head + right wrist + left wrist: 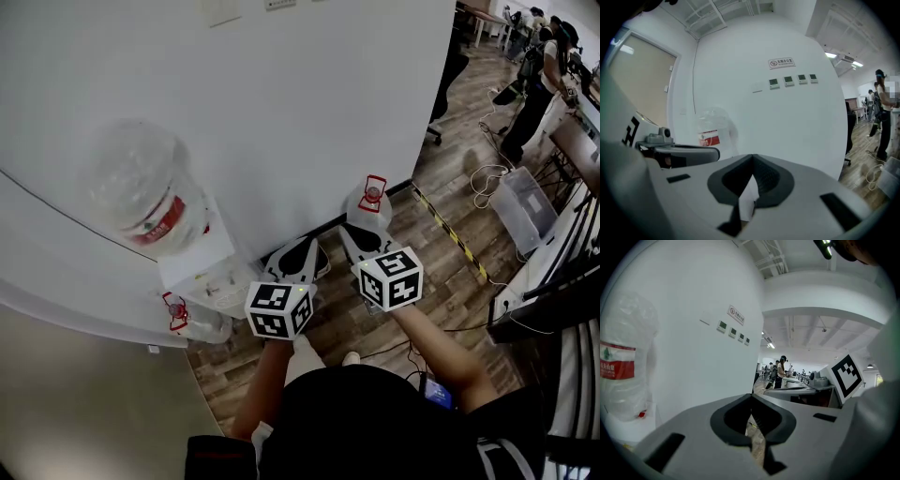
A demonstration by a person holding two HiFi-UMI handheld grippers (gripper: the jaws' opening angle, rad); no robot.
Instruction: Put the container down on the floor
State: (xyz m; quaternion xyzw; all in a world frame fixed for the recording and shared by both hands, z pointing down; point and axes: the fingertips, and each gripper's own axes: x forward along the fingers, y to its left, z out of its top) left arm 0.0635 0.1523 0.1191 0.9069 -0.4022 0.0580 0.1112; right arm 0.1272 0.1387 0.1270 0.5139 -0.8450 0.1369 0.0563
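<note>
My left gripper (302, 251) and right gripper (356, 236) are both closed on nothing, and the water jug (372, 201) stands at the floor's edge by the wall (309, 103), so I think it is set down and I only need to back away.

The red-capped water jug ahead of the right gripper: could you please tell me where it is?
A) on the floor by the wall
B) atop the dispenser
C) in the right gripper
A: the water jug stands on the floor at the wall; the right gripper is shut, empty.
</note>
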